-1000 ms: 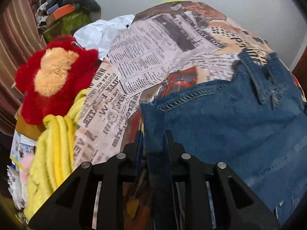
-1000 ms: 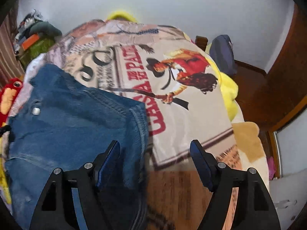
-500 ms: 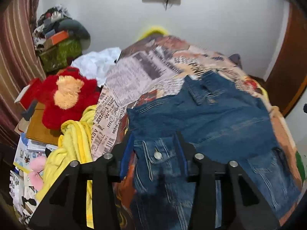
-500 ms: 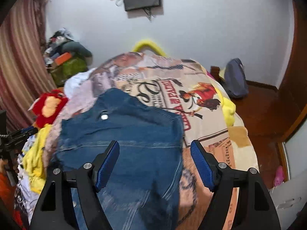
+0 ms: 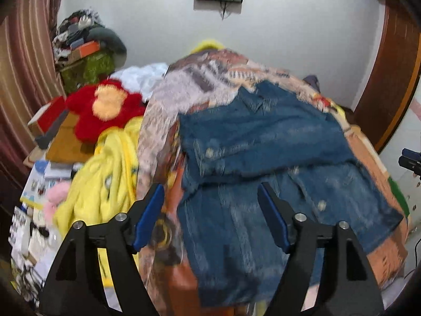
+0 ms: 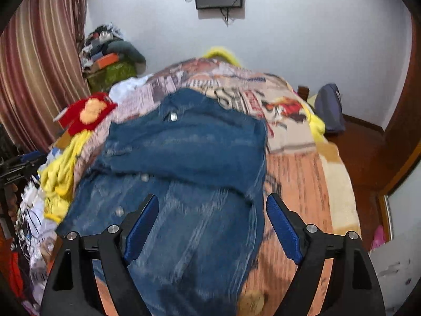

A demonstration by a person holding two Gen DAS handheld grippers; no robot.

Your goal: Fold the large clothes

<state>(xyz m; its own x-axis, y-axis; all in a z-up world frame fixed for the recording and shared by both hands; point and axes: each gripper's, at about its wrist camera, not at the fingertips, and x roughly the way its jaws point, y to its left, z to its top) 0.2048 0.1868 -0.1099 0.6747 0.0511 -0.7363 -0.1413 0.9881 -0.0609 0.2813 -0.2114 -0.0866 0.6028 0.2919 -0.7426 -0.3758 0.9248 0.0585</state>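
1. Leftmost, a striped curtain is hung in brown and cream bands, with a heap of boxes and clothes piled beside it.
2. Next, a fluffy red plush toy with an orange face is seen lying above a soft yellow blanket, bunched along the bed's left edge.
3. The bed is covered by a newspaper-print bedspread, flat and smooth, patterned with text blocks and a cowboy picture.
4. On the bedspread the denim jacket is spread: heavy mid-blue cloth, faded in streaks, with metal buttons and stitched seams. Its upper part is folded down over the lower part, so a straight horizontal edge is formed across the middle.
5. The left gripper is held above the jacket's near left side; its blue ribbed pads have just been opening, stand well apart, and nothing is clasped.
6. The right gripper is likewise spread wide and empty over the jacket's lower half, having just been opening.
7. Rightmost, a grey-blue bag is set on the wooden floor.
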